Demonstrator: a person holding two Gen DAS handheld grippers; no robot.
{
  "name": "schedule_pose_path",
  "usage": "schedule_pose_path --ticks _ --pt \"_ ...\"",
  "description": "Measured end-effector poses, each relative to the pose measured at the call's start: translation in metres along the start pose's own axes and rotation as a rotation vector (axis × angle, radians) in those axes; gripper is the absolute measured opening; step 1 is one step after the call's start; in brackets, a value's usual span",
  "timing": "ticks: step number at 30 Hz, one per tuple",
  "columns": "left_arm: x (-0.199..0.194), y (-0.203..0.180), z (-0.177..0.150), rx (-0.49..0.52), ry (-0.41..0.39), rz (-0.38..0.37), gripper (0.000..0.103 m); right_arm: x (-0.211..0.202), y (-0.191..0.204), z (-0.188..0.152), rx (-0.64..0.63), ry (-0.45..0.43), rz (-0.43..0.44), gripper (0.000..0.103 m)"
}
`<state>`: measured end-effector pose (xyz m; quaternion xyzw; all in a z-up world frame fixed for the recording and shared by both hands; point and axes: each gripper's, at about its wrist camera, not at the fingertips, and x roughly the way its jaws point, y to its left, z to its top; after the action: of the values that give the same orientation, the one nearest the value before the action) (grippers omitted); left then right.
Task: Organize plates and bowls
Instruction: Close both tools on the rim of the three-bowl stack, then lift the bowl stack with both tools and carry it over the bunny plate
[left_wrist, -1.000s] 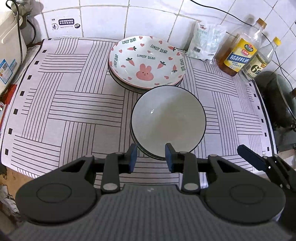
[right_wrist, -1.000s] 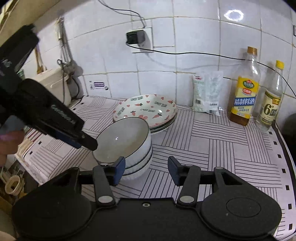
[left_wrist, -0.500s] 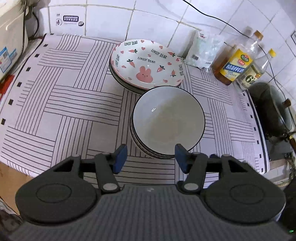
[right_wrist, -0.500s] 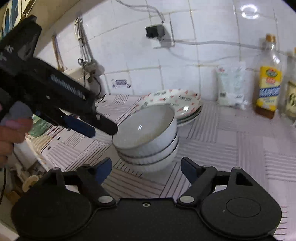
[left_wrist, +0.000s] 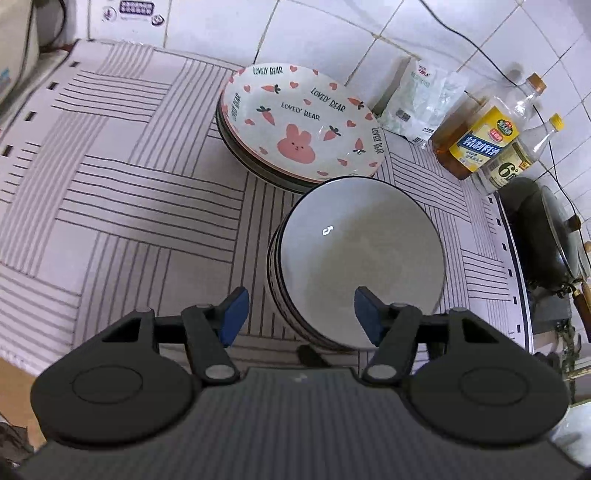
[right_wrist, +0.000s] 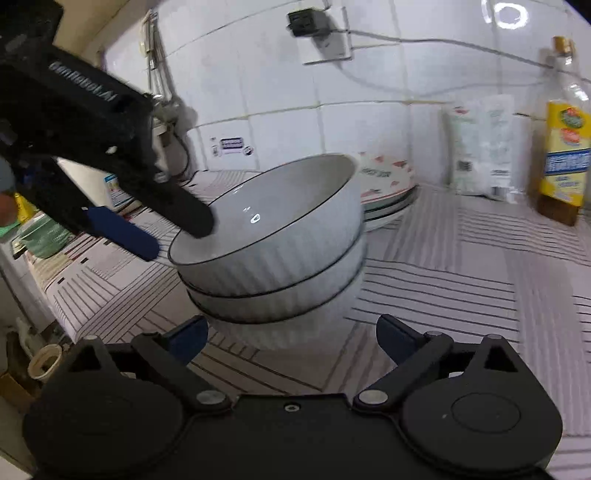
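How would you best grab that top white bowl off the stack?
Pinch the rim of the top bowl, one finger inside and one outside, coming from above on its near side. The bowl sits nested, so its ribbed wall is partly buried, while the thin rim stands free. The left gripper is opening astride that rim.

The matte black plastic left gripper carries blue pads on its fingers, round black housings, silver pivot screws and a ribbed grey body; the black right gripper matches, with pale lettering on the left one's side
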<state>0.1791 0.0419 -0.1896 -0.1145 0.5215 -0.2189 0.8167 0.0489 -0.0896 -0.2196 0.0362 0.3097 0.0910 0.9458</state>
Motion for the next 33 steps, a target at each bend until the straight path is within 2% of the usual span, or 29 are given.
schedule_pose_path --ticks 8,12,14,19,28,33 --pt "0.038 0.014 0.013 -0.033 0.042 0.001 0.057 0.027 0.001 0.007 -0.054 -0.003 0.058 0.103" --pt "0.047 0.024 0.016 -0.064 0.060 -0.068 0.050 0.035 -0.007 0.010 -0.056 0.004 0.101 0.103" --pt "0.049 0.025 0.020 -0.051 0.084 -0.106 0.041 0.037 -0.009 0.012 -0.060 0.016 0.114 0.103" --pt "0.049 0.019 0.017 0.018 0.077 -0.109 0.041 0.035 -0.010 0.014 -0.071 0.040 0.120 0.103" --pt "0.047 0.021 0.015 -0.001 0.061 -0.108 0.042 0.045 -0.010 0.017 -0.056 0.063 0.136 0.103" --pt "0.042 0.004 0.011 0.114 0.039 -0.075 0.043 0.043 -0.003 0.020 -0.093 0.094 0.095 0.103"
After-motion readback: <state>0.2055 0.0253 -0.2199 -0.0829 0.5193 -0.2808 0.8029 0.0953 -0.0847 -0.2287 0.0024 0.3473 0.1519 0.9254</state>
